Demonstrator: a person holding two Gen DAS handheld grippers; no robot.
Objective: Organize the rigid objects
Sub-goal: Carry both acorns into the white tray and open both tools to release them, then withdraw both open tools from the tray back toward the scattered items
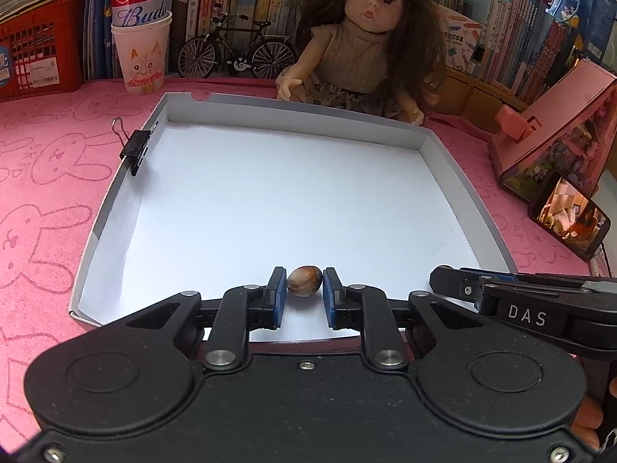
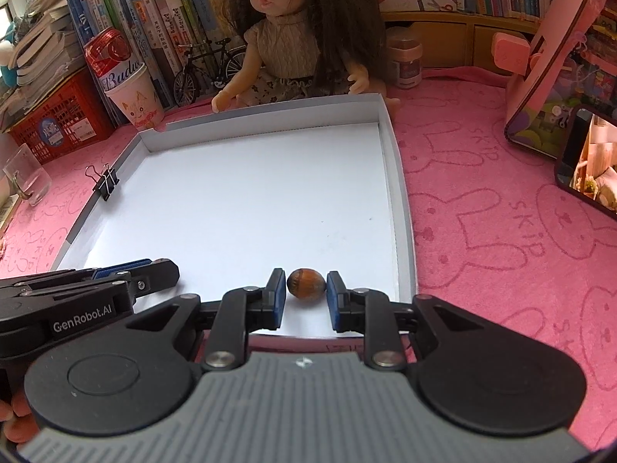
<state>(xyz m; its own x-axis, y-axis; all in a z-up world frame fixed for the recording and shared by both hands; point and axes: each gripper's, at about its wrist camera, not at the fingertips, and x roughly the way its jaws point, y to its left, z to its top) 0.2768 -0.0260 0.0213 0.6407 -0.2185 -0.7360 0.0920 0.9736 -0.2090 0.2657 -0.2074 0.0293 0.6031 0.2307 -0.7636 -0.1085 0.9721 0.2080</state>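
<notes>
A shallow white cardboard tray (image 1: 443,158) lies on a pink bunny-print cloth. My left gripper (image 1: 304,289) is low over the tray's near edge, shut on a small pale brown shell-like nut (image 1: 304,283) that touches both blue pads. In the right wrist view my right gripper (image 2: 306,289) stands at the tray's near right corner. A darker brown nut (image 2: 306,284) rests on the tray floor between its pads, a thin gap on each side. Each gripper also shows side-on in the other's view: the right gripper (image 1: 439,277) and the left gripper (image 2: 171,270).
A black binder clip (image 1: 135,148) grips the tray's left wall. Behind the tray sit a doll (image 1: 366,38), a paper cup (image 1: 140,58) holding a red can, and a model bicycle (image 1: 235,54). A phone (image 1: 568,218) and a pink toy house (image 1: 559,123) stand to the right.
</notes>
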